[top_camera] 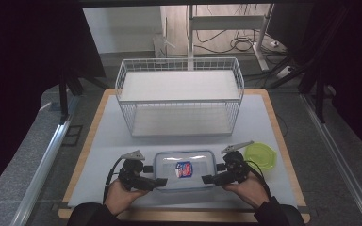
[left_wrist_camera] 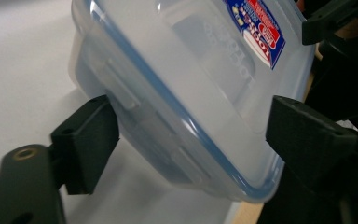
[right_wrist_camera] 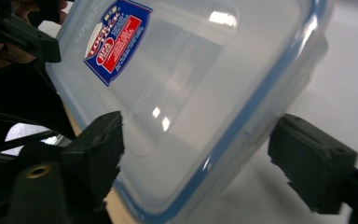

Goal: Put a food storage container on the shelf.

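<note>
- A clear lidded box (top_camera: pixel 184 170) with a blue seal and a red-and-blue label (top_camera: pixel 184 169) lies at lower centre of the high view, on the pale mat (top_camera: pixel 113 141) near the table's front edge.
- The left gripper (top_camera: pixel 147 183) sits at the box's left end, lower left of centre in the high view, held by a hand (top_camera: pixel 120 195) coming in from the bottom edge.
- In the left gripper view the box (left_wrist_camera: pixel 186 88) crosses the frame from upper left to lower right. The two jaws stand wide, one at lower left against the box's side by a lid clip, the other at right just beside its far edge. A gap shows there, so no firm grip can be told.
- The right gripper (top_camera: pixel 213 179) is at the box's right end, lower right of centre in the high view.
- In the right gripper view the box (right_wrist_camera: pixel 191 93) lies between wide-set jaws. The left one is near the rim and the right one stands clear of the blue-edged side. The pads do not press it.
- A white wire basket (top_camera: pixel 179 96) stands at centre, behind the box.
- A green lid (top_camera: pixel 260 155) lies just right of the right gripper.
</note>
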